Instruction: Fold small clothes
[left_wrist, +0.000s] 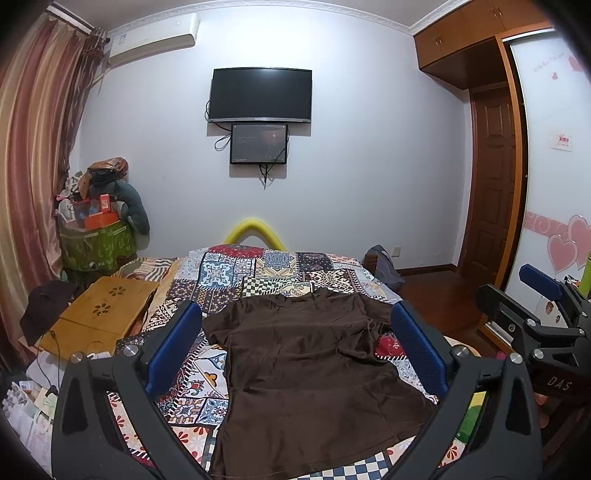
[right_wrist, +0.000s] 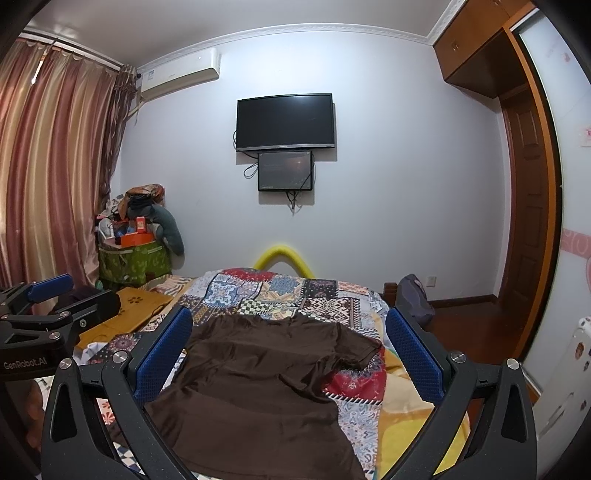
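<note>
**Shirt laid flat, both grippers raised and empty**

The brown T-shirt (left_wrist: 306, 373) lies spread on the patchwork quilt (left_wrist: 258, 273), hem nearest my tools and collar pointing away, so I judge it is laid out ready for a first fold. Its sleeve on my right side is rumpled and partly tucked back, which may need smoothing before I fold.

I hold my left gripper (left_wrist: 295, 347) above the shirt with its blue pads wide apart, framing the body of the cloth and gripping nothing. My right gripper (right_wrist: 288, 354) hangs the same way, pads spread and empty, with the shirt lying toward its left pad. Each gripper sits beside the other, near but apart.

Beyond the left tool, a wooden lap desk (left_wrist: 99, 317) rests on the bed edge, clear of the shirt.
</note>
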